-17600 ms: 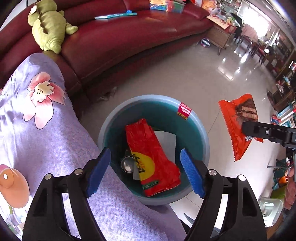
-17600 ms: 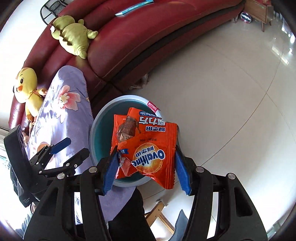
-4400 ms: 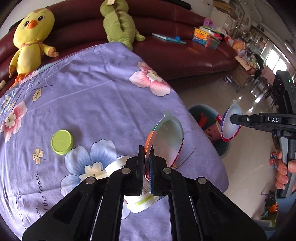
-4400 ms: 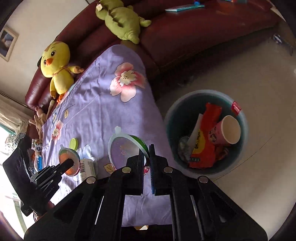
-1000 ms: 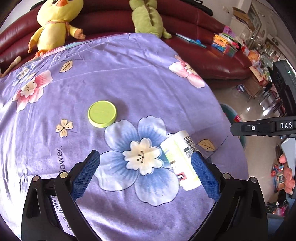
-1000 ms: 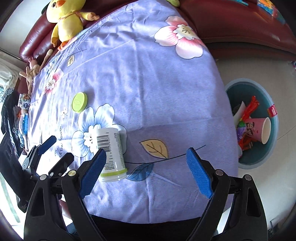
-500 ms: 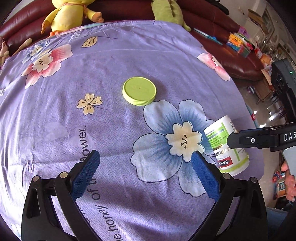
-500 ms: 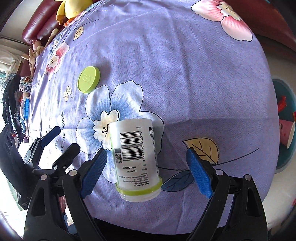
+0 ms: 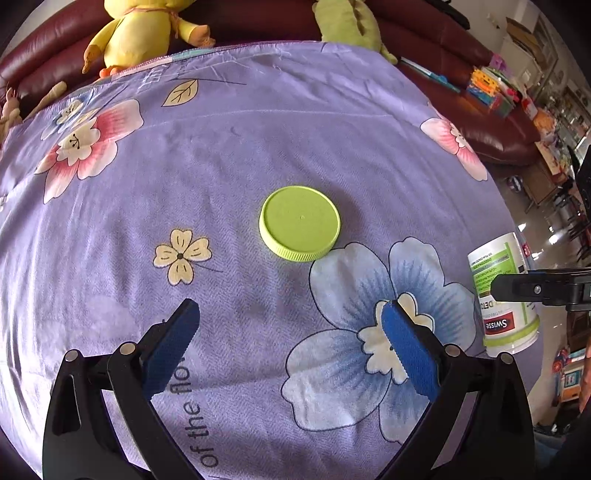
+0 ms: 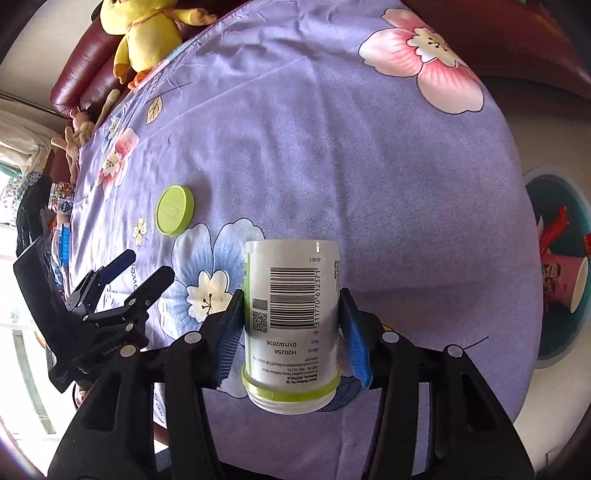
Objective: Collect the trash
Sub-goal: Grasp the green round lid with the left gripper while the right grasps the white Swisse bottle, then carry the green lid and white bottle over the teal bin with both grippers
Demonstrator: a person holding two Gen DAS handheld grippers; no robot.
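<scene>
A white supplement bottle (image 10: 291,314) with a green band and a barcode lies on the purple flowered tablecloth (image 10: 351,147). My right gripper (image 10: 291,328) is shut on it, a pad on each side; the bottle also shows at the right of the left wrist view (image 9: 502,291). Its lime-green lid (image 9: 299,222) lies flat on the cloth, ahead of my left gripper (image 9: 291,332), which is open and empty just above the cloth. The lid also shows in the right wrist view (image 10: 174,209). The teal trash bin (image 10: 576,343) stands on the floor past the table's right edge, holding a pink paper cup (image 10: 565,282) and red wrappers.
A yellow duck plush (image 9: 144,29) and a green plush (image 9: 347,22) sit on the dark red sofa (image 9: 461,40) behind the table. The left gripper shows at the left of the right wrist view (image 10: 129,273). The table edge drops off to the right.
My right gripper has closed onto the bottle, which lay loose between its open fingers half a second ago. My left gripper has moved closer to the green lid.
</scene>
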